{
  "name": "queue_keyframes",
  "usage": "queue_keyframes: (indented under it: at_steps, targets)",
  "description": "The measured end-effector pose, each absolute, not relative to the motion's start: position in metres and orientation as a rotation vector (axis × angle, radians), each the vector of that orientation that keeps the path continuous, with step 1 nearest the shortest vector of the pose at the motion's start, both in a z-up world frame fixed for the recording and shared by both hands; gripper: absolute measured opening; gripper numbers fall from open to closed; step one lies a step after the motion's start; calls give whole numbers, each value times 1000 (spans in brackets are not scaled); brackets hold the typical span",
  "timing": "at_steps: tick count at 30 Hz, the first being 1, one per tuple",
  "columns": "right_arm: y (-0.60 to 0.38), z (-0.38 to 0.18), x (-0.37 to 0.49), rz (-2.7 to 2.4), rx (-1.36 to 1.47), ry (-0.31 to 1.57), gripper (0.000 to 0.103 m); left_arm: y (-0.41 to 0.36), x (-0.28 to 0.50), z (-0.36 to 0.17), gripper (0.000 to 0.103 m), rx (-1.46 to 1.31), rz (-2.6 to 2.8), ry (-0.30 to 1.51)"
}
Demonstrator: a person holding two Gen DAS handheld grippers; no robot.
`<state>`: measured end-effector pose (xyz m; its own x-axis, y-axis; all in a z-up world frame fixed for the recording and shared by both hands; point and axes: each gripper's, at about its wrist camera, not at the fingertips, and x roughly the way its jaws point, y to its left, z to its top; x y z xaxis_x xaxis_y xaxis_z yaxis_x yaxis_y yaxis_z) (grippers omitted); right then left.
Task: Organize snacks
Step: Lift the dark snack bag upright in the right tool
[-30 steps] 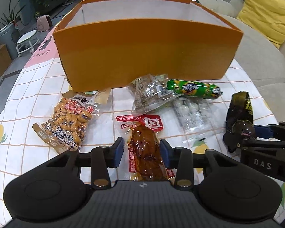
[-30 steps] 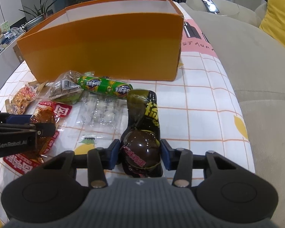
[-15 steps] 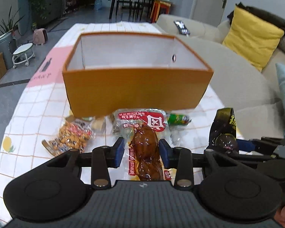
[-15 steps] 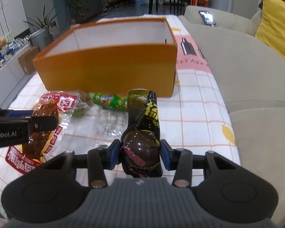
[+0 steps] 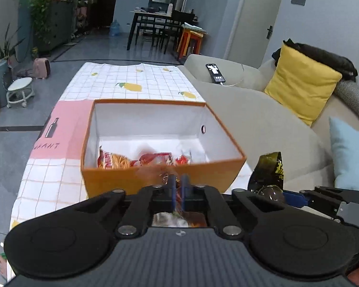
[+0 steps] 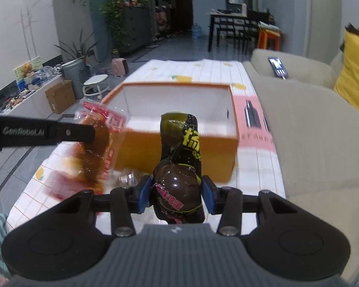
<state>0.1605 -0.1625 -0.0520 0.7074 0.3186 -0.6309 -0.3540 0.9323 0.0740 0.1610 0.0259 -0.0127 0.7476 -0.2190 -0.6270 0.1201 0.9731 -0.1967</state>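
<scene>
An open orange box (image 5: 155,181) with a white inside stands on the table; it also shows in the right wrist view (image 6: 217,157). Red and orange snack packs (image 5: 122,161) lie in it. My left gripper (image 5: 178,186) is shut on a clear pack with a brown meat snack and red label (image 6: 95,148), held in the air just before the box's near wall. My right gripper (image 6: 177,192) is shut on a dark brown and black snack pack with yellow print (image 6: 179,167), also lifted, to the right; it also shows in the left wrist view (image 5: 269,174).
The table has a white checked cloth with lemons (image 5: 136,83) and a pink mat (image 5: 64,129) under the box. A beige sofa (image 5: 263,124) with a yellow cushion (image 5: 301,88) and a phone (image 5: 215,73) runs along the right. A clear pack (image 6: 126,179) lies on the table.
Both grippers have risen well above the table with their packs and moved towards the box. The inside of the box now shows. The left gripper's fingers stand closer together than before.
</scene>
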Motion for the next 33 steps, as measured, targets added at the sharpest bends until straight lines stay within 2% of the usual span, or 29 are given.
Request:
queue_keyframes:
  at_steps: [7,13,17,19,24,27,33]
  targets:
    - [-157,-23,208,398,-80,674,43,37,192,10,0,-154,-222,643]
    - [-154,-39,221,418,-47,747,43,43,200,-7,1,-136,-226,720]
    - [-156,-69,211,417,-3,820,44,53,190,-37,13,-212,-167,838]
    - [-158,-83,201,415,25,851,44,58,181,-51,31,-246,-149,888]
    - [-160,-112,176,387,87,903,44,68,162,-87,43,-318,-90,1039]
    - [-158,-122,162,376,93,913,44,68,155,-102,54,-330,-46,1127]
    - [-153,-137,148,384,91,951,44,66,137,-135,54,-491,3,1301]
